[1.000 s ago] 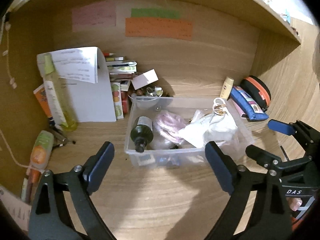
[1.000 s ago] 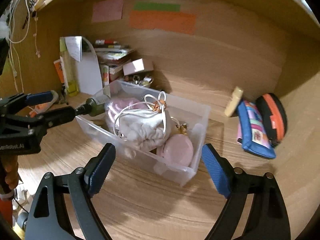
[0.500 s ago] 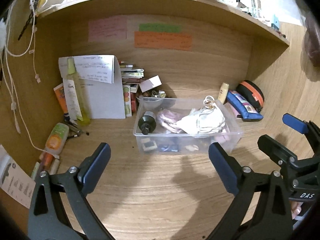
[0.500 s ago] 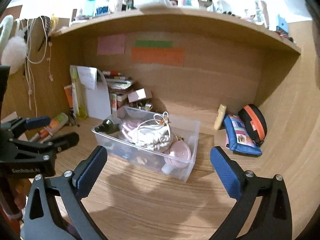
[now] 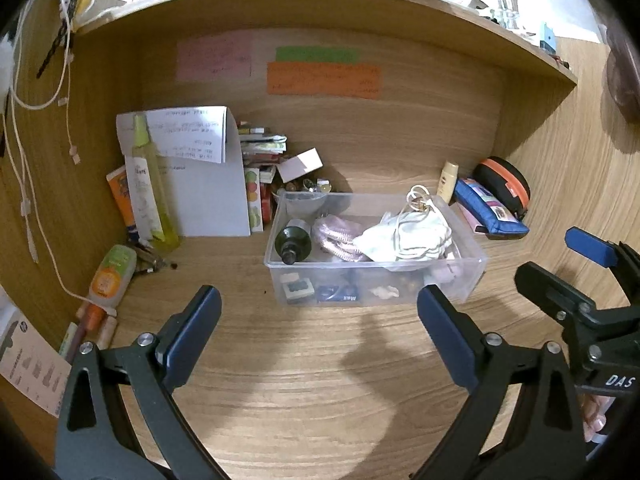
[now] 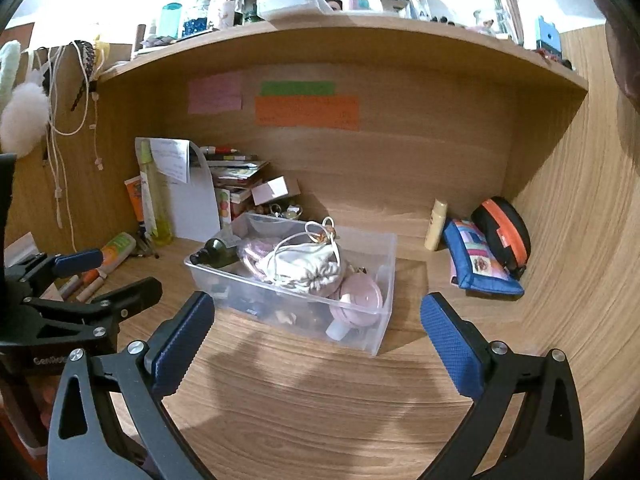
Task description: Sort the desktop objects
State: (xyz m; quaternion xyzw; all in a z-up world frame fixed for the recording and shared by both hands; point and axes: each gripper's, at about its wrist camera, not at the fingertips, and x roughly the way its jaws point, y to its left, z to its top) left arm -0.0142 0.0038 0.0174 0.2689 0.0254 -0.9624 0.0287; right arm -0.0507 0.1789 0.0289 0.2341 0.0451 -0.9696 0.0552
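Note:
A clear plastic bin [image 5: 476, 268] [image 6: 385, 276] stands on the wooden desk. It holds a dark green bottle [image 5: 294, 242] [image 6: 216, 254], a white drawstring pouch [image 5: 412, 236] [image 6: 304, 266], a pink knitted item [image 5: 336, 236], a pink round case [image 6: 360, 300] and small bits at the bottom. My left gripper [image 5: 318, 304] hovers open in front of the bin, clear of it. My right gripper [image 6: 316, 308] is open too, facing the bin's near corner with nothing between its pads. Each gripper shows at the edge of the other's view.
A blue pencil pouch [image 5: 488, 212], a black-and-orange case [image 5: 506, 184] and a cream tube [image 5: 448, 176] lie right of the bin. A yellow spray bottle [image 5: 146, 192], a paper sheet [image 5: 200, 184], stacked books [image 5: 262, 160] and an orange tube [image 5: 110, 276] crowd the left. A shelf [image 6: 320, 36] hangs overhead.
Both grippers have drawn back from the bin, which now looks smaller and farther off. Their jaws have spread a little wider. Nothing in the bin has moved.

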